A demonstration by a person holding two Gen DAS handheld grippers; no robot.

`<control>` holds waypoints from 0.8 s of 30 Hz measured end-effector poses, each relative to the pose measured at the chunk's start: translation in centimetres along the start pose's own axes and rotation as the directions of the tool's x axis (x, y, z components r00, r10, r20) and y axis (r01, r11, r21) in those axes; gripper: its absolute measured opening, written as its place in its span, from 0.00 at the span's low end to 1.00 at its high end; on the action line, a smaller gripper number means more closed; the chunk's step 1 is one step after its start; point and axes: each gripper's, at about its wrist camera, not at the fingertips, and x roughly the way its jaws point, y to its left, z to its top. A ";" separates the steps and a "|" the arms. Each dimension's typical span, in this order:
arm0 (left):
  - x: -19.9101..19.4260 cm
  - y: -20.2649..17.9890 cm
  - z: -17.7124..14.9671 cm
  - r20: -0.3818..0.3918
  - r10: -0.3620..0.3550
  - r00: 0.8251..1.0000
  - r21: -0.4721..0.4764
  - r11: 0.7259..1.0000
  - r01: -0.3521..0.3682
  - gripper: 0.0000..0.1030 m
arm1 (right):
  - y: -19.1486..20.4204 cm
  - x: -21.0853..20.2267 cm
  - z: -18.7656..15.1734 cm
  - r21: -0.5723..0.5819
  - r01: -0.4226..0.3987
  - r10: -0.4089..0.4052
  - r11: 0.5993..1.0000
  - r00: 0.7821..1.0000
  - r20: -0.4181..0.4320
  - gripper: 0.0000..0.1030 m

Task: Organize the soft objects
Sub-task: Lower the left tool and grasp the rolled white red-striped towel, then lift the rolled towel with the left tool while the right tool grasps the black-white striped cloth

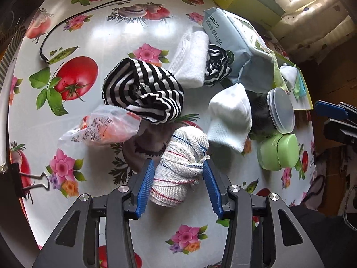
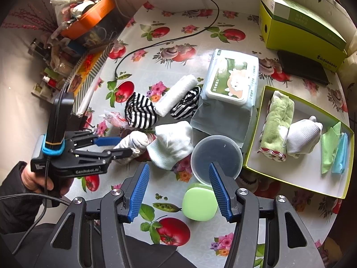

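My left gripper [image 1: 178, 178] is open, its blue fingers on either side of a rolled white cloth with red and blue lines [image 1: 180, 167]; I cannot tell whether they touch it. The right wrist view shows this gripper [image 2: 123, 146] around the same roll [image 2: 133, 143]. Beyond lie a black-and-white striped bundle [image 1: 142, 91], a rolled white towel [image 1: 191, 60], a smaller striped bundle [image 1: 216, 64] and a white sock bundle [image 1: 229, 116]. My right gripper [image 2: 178, 189] is open and empty above a green lidded jar [image 2: 199, 202]. A lime-edged box [image 2: 256, 134] holds folded cloths and a white sock bundle [image 2: 303, 136].
A wet-wipes pack [image 2: 227, 89], a clear lidded tub [image 2: 216, 156], a crumpled plastic bag [image 1: 104, 127], a black cable [image 1: 67, 20] and a green cardboard box [image 2: 301, 29] are on the flowered tablecloth. Clutter with an orange bowl [image 2: 89, 20] stands at the far left.
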 end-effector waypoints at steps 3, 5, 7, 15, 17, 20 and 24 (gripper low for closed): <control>0.4 -0.3 -0.1 -0.007 -0.003 1.000 -0.013 1.000 0.003 0.46 | 0.1 0.2 0.1 -0.008 -0.004 0.004 1.000 1.000 -0.005 0.54; 0.8 -0.6 -0.1 -0.020 -0.002 1.000 -0.015 1.000 0.001 0.47 | 0.4 0.3 0.2 -0.016 -0.006 0.006 1.000 1.000 -0.010 0.54; 1.3 -1.1 0.0 -0.032 0.013 0.999 -0.009 1.000 -0.013 0.47 | 0.6 0.4 0.4 -0.023 -0.007 0.007 1.000 1.000 -0.009 0.54; 2.1 -1.0 -1.3 -0.017 0.031 0.999 -0.067 0.997 -0.032 0.44 | 1.5 0.9 1.8 -0.054 -0.005 0.005 0.999 1.000 -0.008 0.54; 1.6 -0.1 -1.7 0.003 0.017 1.000 -0.113 0.993 -0.016 0.44 | 1.8 1.3 2.2 -0.064 -0.010 0.009 0.998 1.000 -0.011 0.54; 0.6 1.4 -2.3 0.034 0.013 0.999 -0.176 0.984 -0.006 0.44 | 2.5 2.2 3.0 -0.089 -0.016 0.014 0.996 1.000 -0.019 0.54; -0.8 3.0 -3.1 0.066 0.013 0.998 -0.229 0.973 0.002 0.44 | 3.8 3.8 4.3 -0.129 -0.034 0.029 0.991 0.999 -0.041 0.54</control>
